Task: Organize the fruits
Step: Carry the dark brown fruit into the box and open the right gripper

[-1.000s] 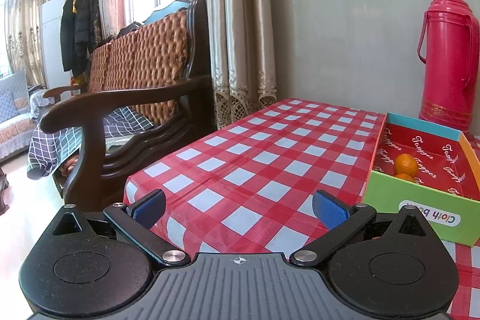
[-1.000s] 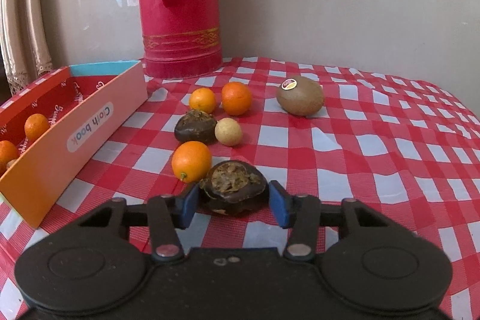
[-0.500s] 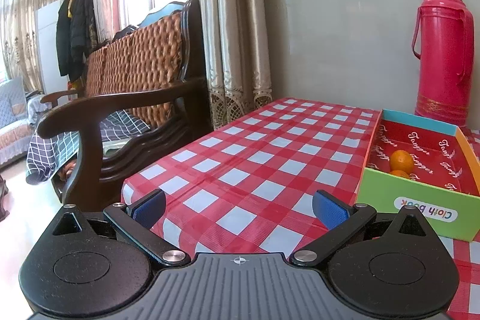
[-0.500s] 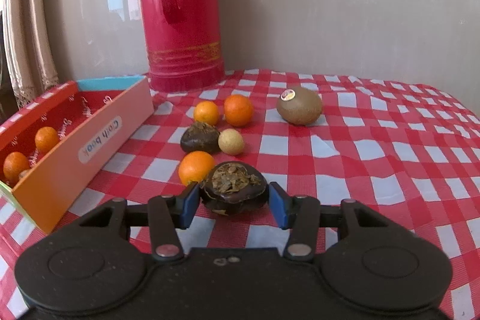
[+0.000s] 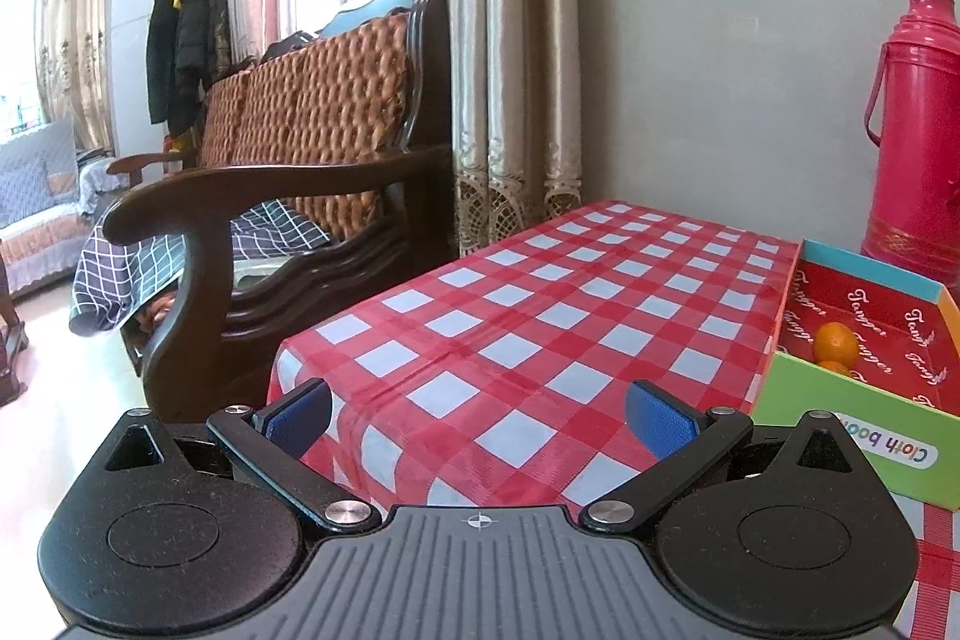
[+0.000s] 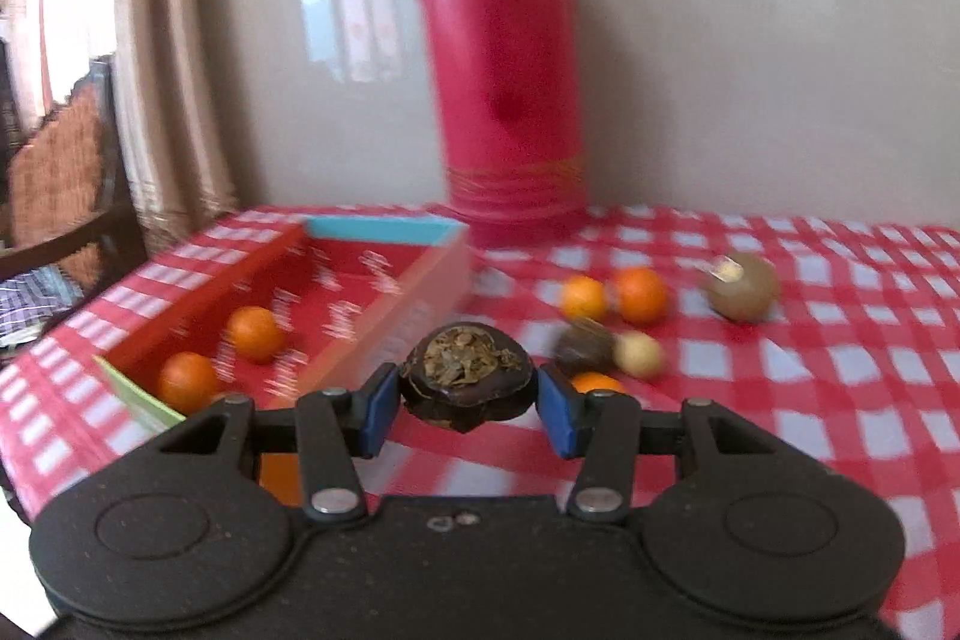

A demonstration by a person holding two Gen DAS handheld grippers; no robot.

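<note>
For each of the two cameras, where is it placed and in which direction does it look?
Left wrist: sits behind the open left gripper, looking over the checked table toward a wooden sofa; only its fingers show.
Right wrist: sits behind the right gripper, shut on a dark fruit, facing the wall.
Shared: the box with oranges and the red thermos.

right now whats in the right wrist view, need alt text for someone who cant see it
The right gripper holds a dark, cracked fruit between its blue fingers above a red checked tablecloth. To the left, an open box holds two oranges; more fruit lies loose to the right, before a red thermos. The picture is motion-blurred.
</note>
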